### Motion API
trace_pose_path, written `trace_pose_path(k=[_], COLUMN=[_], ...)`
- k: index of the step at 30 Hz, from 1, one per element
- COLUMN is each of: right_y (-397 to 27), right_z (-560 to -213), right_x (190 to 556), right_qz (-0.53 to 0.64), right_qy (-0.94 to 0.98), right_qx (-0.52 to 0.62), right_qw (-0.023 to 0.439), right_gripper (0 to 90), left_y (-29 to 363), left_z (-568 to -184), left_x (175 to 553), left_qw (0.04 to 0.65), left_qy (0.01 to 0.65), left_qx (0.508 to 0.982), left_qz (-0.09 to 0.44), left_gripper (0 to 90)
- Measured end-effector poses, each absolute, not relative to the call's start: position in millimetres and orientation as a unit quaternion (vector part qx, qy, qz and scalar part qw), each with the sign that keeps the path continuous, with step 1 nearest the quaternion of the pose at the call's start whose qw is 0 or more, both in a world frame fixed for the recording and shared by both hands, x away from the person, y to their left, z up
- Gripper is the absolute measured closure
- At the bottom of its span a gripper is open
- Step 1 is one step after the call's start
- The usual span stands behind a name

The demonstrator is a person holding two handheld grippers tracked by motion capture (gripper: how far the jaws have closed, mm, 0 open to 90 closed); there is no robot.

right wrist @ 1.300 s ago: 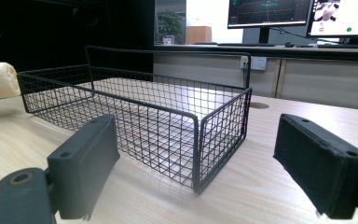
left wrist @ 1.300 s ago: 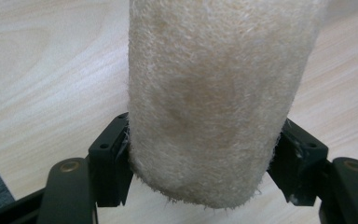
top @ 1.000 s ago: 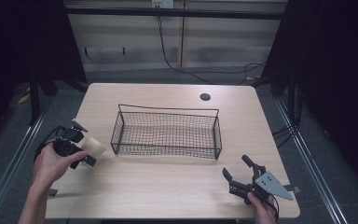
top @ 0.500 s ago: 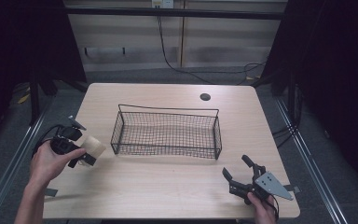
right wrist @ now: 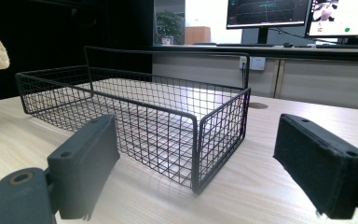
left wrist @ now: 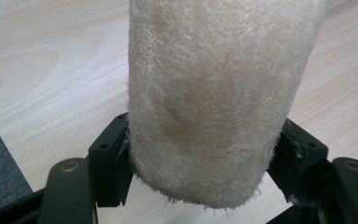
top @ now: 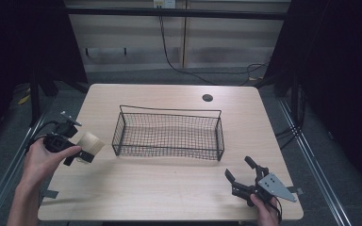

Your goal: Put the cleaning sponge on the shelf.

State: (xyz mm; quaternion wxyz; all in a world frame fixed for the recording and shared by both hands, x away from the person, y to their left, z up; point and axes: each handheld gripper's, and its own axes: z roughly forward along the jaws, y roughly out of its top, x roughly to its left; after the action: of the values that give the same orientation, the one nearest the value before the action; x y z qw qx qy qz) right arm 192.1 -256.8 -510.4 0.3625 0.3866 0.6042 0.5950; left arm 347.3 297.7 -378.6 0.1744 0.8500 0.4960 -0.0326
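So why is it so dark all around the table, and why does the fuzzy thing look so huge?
High view: light falls on the table, the room around it stays black. Left gripper view: the fuzzy roll sits right at the camera in the left tool, so it looms, fibres sharp. Right gripper view: the basket is crisp, a bright patch glares behind its mesh.

The wire basket [top: 169, 134] stands at the middle of the surface [top: 160, 188], the fuzzy roll [top: 88, 143] in the left gripper [top: 78, 153] just left of it, the right gripper [top: 241, 175] near the front right corner.
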Motion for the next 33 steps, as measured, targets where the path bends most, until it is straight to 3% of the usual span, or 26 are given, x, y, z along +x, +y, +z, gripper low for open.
trace_pose_path(k=[33], right_y=[-257], right_z=[-510], right_x=[192], right_qz=[0.595], right_qy=[0.605], right_qx=[0.387], right_qw=[0.362], right_gripper=[13.0], left_y=[251], left_z=[-327], left_x=[375], left_qw=[0.186], left_qy=[0.474], left_qx=[0.86], left_qz=[-0.049], left_gripper=[31.7])
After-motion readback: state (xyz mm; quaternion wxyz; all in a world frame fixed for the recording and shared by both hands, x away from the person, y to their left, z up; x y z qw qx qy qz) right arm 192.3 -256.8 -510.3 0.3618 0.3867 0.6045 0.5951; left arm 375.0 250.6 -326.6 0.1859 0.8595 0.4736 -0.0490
